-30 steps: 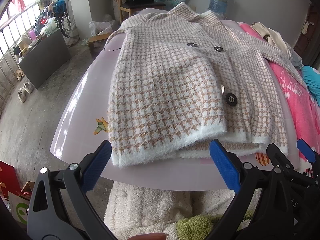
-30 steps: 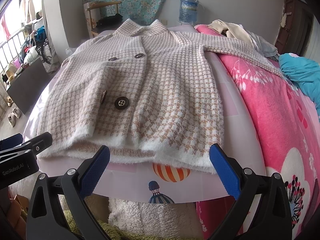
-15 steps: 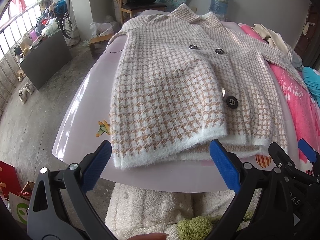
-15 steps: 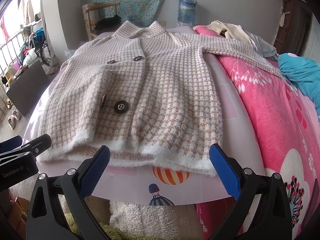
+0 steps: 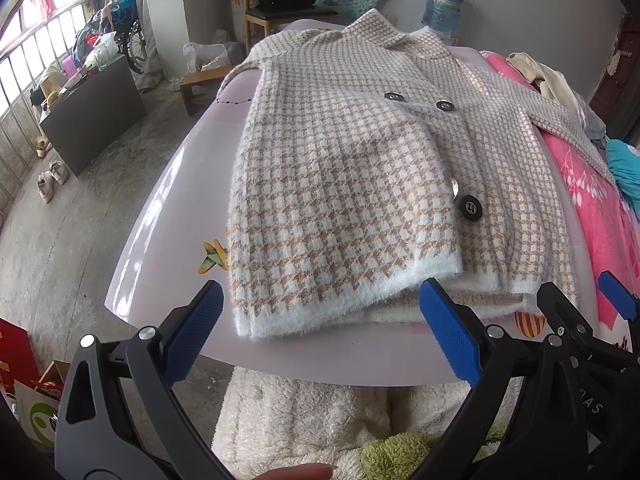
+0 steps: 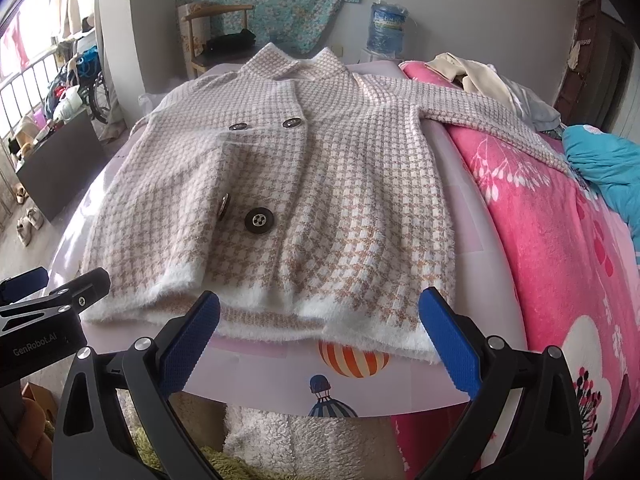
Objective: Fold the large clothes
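Both tongs have edged nearer the houndstooth cardigan [image 5: 348,184], left tongs [image 5: 320,328] and right tongs [image 6: 320,332] released, empty, just short of its near white hem on the lilac bench [image 5: 160,240].

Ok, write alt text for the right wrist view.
A checked beige-and-white knit coat lies spread front up on a pale mat over a bed, its hem nearest the open right gripper. A pink floral blanket lies alongside.
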Demonstrator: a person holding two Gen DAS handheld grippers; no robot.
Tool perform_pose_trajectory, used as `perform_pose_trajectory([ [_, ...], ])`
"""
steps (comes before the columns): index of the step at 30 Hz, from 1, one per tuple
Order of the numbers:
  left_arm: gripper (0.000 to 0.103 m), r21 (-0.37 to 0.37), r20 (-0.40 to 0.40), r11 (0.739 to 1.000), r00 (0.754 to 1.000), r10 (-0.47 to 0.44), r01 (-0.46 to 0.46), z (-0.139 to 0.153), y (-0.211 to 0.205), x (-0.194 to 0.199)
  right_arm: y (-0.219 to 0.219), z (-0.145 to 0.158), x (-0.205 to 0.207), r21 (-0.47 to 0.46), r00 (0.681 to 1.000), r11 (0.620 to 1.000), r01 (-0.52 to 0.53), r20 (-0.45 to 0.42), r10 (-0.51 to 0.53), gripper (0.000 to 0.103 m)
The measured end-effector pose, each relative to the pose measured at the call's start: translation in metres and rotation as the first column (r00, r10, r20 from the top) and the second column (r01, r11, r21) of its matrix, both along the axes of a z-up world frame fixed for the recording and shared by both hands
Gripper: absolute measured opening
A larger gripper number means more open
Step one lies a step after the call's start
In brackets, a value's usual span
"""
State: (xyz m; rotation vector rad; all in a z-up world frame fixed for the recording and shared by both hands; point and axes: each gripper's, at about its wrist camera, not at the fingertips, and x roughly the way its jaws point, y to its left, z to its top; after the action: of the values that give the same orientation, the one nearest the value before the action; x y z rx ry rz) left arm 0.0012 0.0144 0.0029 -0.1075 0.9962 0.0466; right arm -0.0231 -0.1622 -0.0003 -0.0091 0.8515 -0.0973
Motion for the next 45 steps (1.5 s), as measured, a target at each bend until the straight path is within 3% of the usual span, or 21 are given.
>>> perform_pose_trajectory([
  [27, 0.095, 0.032, 0.004, 0.999, 1.000, -0.003, 0.003, 0.001, 0.000, 0.010, 0.000, 0.005, 0.008, -0.043, 1.000, 0.999, 0.012, 0.012, -0.011, 0.097],
  [38, 0.095, 0.058, 0.002, 0.998, 1.000, 0.003, -0.003, -0.002, 0.006, 0.025, -0.006, 0.007, 0.026, 0.010, 0.999, 1.000, -0.029, 0.033, 0.029, 0.097],
  [42, 0.095, 0.055, 0.042, 0.998, 0.999, 0.018, -0.021, 0.005, 0.020, 0.038, 0.000, 0.015, 0.043, 0.025, 0.993, 0.995, -0.098, 0.074, 0.096, 0.097],
  [45, 0.095, 0.010, 0.133, 1.000, 0.991, -0.002, 0.001, 0.018, 0.036, 0.046, 0.009, 0.025, 0.059, 0.035, 0.979, 0.984, -0.176, 0.111, 0.172, 0.097],
])
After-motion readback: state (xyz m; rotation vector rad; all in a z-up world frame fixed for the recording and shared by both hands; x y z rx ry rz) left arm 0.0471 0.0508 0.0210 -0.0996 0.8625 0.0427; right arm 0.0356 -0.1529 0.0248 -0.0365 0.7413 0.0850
